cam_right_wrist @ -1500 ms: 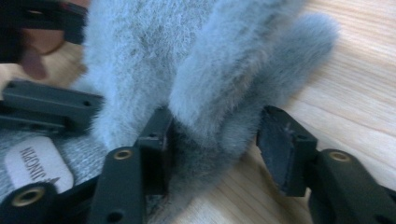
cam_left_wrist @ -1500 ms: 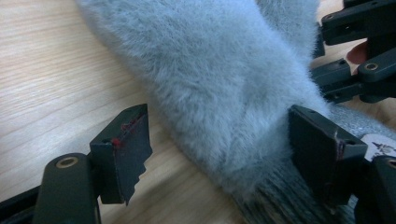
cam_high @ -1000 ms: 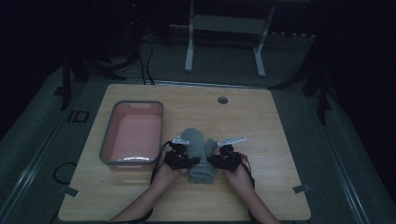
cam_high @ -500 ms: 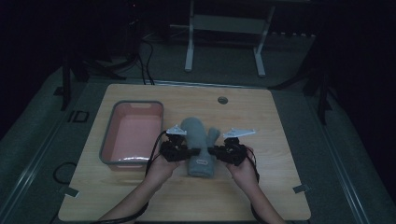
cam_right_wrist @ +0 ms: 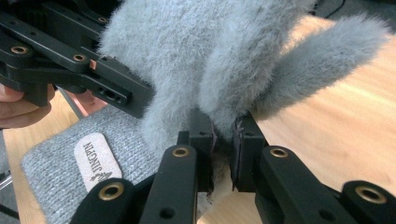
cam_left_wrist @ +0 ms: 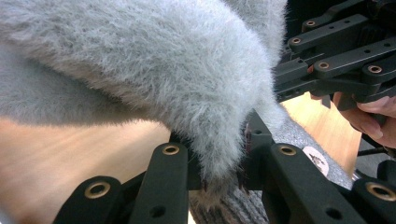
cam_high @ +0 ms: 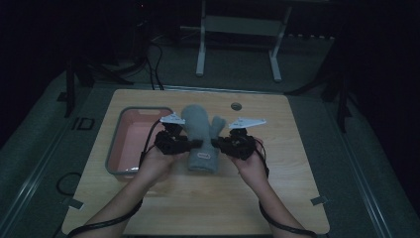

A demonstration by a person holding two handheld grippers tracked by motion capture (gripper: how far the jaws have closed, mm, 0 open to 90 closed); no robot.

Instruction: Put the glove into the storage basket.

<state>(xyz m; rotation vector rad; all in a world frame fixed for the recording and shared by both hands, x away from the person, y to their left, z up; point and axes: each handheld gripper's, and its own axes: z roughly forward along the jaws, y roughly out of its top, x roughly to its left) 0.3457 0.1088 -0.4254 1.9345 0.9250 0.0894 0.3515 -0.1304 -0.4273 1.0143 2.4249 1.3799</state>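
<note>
Grey fleece over a ribbed knit cuff: we read this as a fuzzy mitten (cam_high: 200, 136), thumb (cam_high: 218, 126) sticking out toward one o'clock, with a small sewn label (cam_high: 204, 155) on the cuff. It sits near the middle of the worktop (cam_high: 277, 198), between our two hands, its fingertip end pointing to twelve o'clock and the cuff end toward six.

We judge it light, soft and limp; it will sag and fold wherever it is unsupported, and the pile may slip a little under hard pads. It is not fragile. The best purchase looks to be the seam edges just above the cuff, where the fabric bunches into a firm ridge.

That is where we have it now. The left hand-held gripper (cam_left_wrist: 223, 175) is clenched on a tuft of the mitten's edge at nine o'clock, and the right hand-held gripper (cam_right_wrist: 223, 140) is pinched on the opposite edge at three o'clock, below the thumb.

Outward at nine o'clock, just beside the left hand, lies a grey-rimmed tray (cam_high: 115, 148) with a pink floor. A round grommet (cam_high: 236, 106) sits at twelve o'clock near the far edge.
</note>
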